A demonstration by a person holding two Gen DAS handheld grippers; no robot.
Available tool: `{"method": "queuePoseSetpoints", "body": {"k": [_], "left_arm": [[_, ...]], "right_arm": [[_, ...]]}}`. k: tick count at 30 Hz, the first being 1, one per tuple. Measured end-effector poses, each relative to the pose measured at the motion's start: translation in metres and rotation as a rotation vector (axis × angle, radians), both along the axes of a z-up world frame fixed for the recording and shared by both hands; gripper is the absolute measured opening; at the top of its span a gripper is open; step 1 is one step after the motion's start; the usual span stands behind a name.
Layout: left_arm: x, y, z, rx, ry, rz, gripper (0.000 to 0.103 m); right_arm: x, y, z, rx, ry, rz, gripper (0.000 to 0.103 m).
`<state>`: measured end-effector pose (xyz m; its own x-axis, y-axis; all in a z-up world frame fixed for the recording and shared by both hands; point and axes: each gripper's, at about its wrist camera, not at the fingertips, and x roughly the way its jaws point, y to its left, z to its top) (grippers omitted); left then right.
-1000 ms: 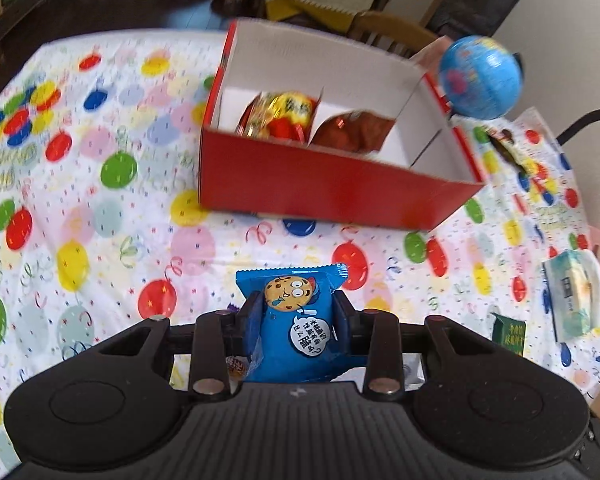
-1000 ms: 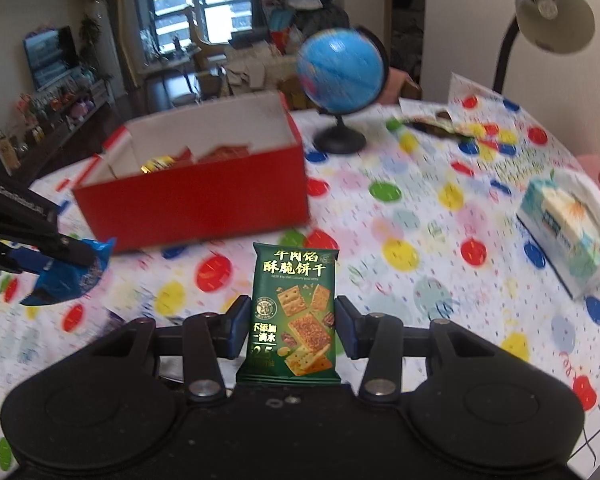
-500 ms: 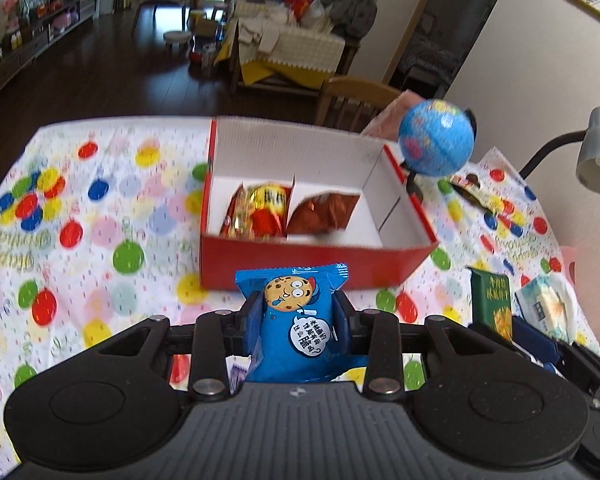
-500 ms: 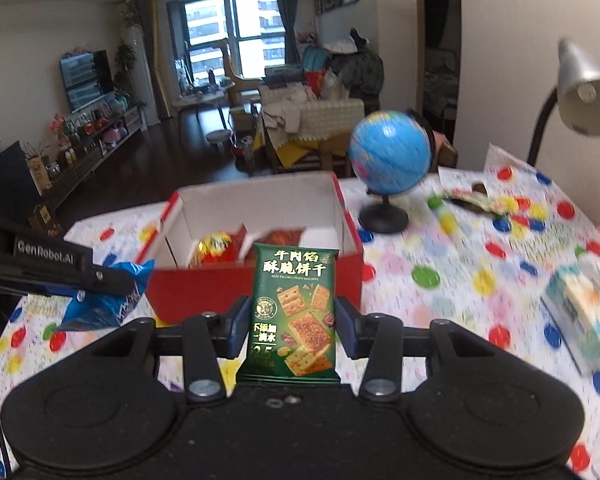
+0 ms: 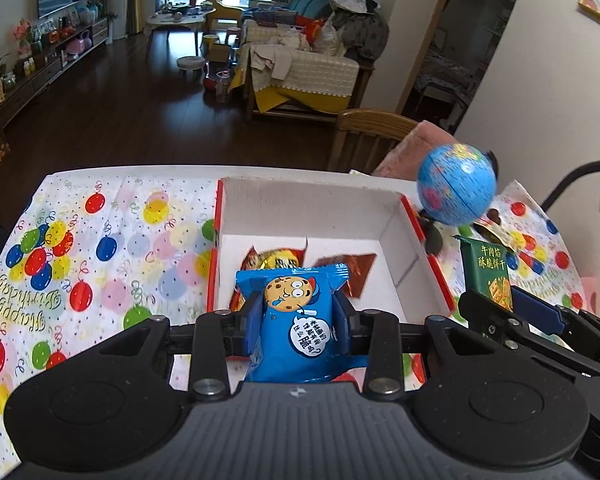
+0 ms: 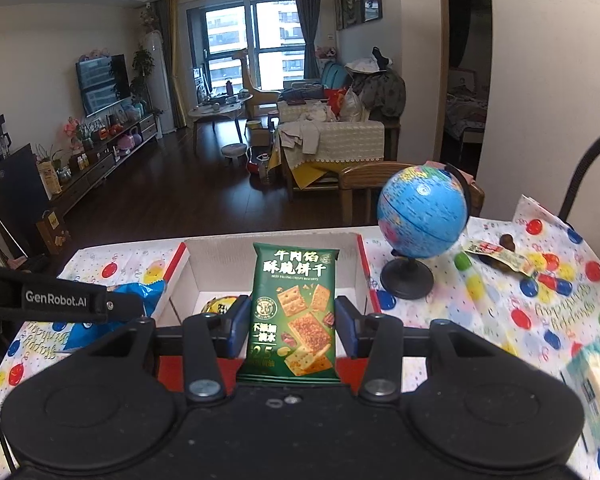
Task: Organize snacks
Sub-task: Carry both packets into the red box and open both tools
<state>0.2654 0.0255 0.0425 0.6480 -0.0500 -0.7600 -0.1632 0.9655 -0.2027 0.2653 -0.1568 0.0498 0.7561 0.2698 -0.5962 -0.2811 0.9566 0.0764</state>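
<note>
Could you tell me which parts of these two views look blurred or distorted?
Left wrist: globe smeared, fisheye bends the room edges, blue packet sharp. Right wrist: tissue pack at the lower right blurred, green packet crisp, window bright.

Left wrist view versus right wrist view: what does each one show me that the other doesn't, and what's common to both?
Only the left wrist view shows the brown-red packet lying inside the red box, and the cookie face on the blue cookie packet clamped in the left gripper.

Only the right wrist view shows the tissue pack at the table's right edge and the globe's black base.

Both show the box, the gold snack inside it, the globe, both grippers, and the green cracker packet held by the right gripper.
</note>
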Motion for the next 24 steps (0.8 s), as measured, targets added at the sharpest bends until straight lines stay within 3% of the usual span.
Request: {"method": "queuePoseSetpoints", "body": {"k": [14,24], "left_arm": [[0.075,0.003,-0.056,0.059,0.091,0.051,0.036],[0.107,-0.003,-0.098,0.094,0.168,0.048,0.036]], "right_arm": [[0.078,0.008,-0.05,-0.033,0.091,0.023,0.043],[0.108,0.016,-0.092,-0.068,0.17,0.066,0.044]]}}
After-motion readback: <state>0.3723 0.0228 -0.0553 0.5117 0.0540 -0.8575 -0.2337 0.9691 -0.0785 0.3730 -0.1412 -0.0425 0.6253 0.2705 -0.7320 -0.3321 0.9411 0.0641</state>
